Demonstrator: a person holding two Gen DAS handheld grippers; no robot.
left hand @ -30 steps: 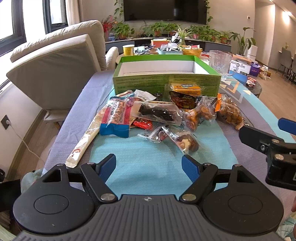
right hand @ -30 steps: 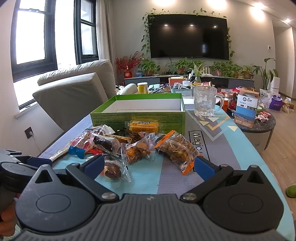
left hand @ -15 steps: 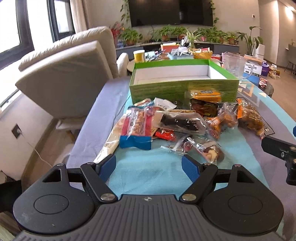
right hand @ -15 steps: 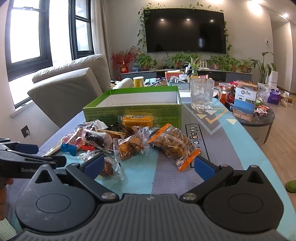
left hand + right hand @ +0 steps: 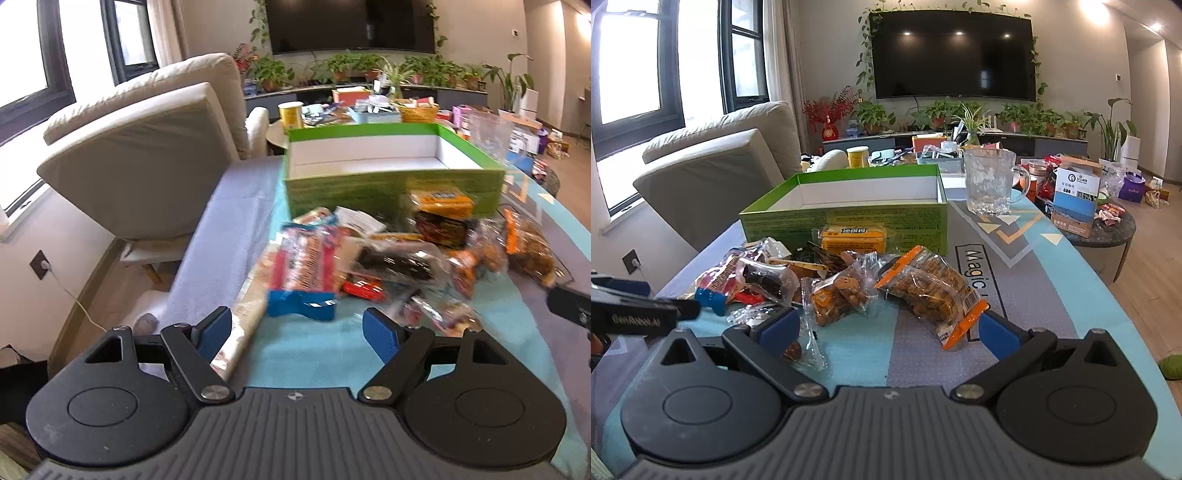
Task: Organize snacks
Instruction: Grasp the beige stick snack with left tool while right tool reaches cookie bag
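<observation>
A pile of snack packets lies on the table in front of an open green box (image 5: 391, 184) (image 5: 846, 218) with a white, empty inside. In the left wrist view I see a red and blue packet (image 5: 303, 269), a dark packet (image 5: 399, 262) and a yellow packet (image 5: 443, 197). In the right wrist view an orange-edged nut packet (image 5: 931, 291) and a biscuit packet (image 5: 838, 295) lie nearest. My left gripper (image 5: 297, 332) is open and empty, just short of the pile. My right gripper (image 5: 886, 328) is open and empty, near the nut packet.
A glass mug (image 5: 990, 184) stands right of the box. A beige sofa (image 5: 147, 147) sits left of the table. A round side table (image 5: 1104, 229) with boxes stands at the right. The table mat (image 5: 923, 354) is blue and grey.
Both grippers have moved forward toward the snack pile. The left view has swung left and is blurred by motion. Both stay open.
</observation>
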